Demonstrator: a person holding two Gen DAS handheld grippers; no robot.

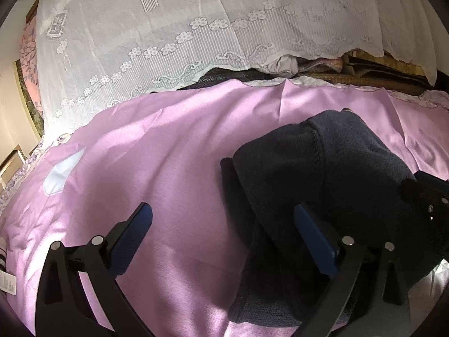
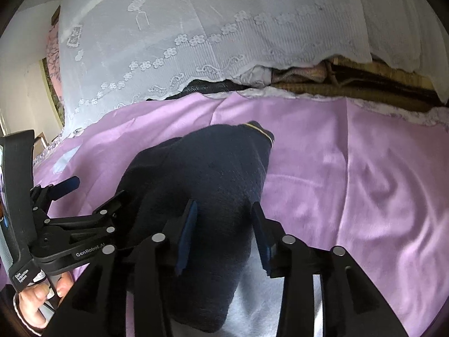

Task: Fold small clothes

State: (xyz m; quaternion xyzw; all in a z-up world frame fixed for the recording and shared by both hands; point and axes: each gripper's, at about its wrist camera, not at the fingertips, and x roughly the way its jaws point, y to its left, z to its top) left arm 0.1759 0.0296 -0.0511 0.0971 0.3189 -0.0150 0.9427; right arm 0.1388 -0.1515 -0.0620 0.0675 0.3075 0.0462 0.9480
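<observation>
1. Pink satin sheet [image 1: 168, 168] covers the bed and is lightly creased; a white lace curtain [image 1: 196, 28] hangs behind it, with stacked woven mats [image 2: 364, 84] showing under its hem.
2. Dark navy knit garment [image 1: 322, 168] lies bunched on the sheet, in the right half of the left wrist view and in the middle of the right wrist view; a thin yellow trim shows at its far end.
3. Left tool [image 1: 221, 224] stands wide apart and released: one blue pad is over bare sheet, the other is at the garment's edge, nothing clamped.
4. Right tool [image 2: 223, 210] straddles the near part of the garment with its fingers parted; the pads do not appear to press the knit.
5. A hand [image 2: 36, 297] grips the left tool's handle at the lower left of the right wrist view.
</observation>
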